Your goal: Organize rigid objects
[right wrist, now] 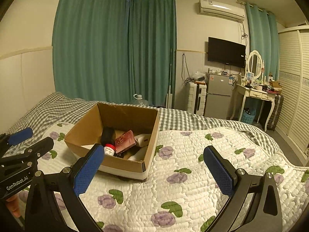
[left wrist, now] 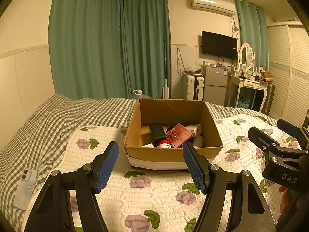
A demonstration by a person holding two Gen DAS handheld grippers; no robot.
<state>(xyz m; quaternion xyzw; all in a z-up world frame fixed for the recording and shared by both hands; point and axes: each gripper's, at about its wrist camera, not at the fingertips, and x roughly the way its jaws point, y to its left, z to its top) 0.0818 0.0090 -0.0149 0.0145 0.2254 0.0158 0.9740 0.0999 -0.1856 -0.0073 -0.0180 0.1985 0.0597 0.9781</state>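
An open cardboard box (left wrist: 135,123) (right wrist: 85,127) stands on the floral quilt in the middle of the bed. Inside lie a black box (left wrist: 157,130), a red patterned case (left wrist: 181,135) (right wrist: 125,141), a red-capped white jar (left wrist: 164,144) (right wrist: 109,148) and a white power bank (left wrist: 196,129) (right wrist: 142,139). My left gripper (left wrist: 150,152) is open and empty, just in front of the box. My right gripper (right wrist: 154,160) is open and empty, to the right of the box; it also shows in the left wrist view (left wrist: 270,131).
A phone in a clear case (left wrist: 25,187) lies on the checked sheet at the left. The floral quilt (right wrist: 193,174) covers the near bed. Beyond the bed stand a fridge (right wrist: 219,94), a white suitcase (left wrist: 195,87), a dressing table (right wrist: 255,94) and green curtains.
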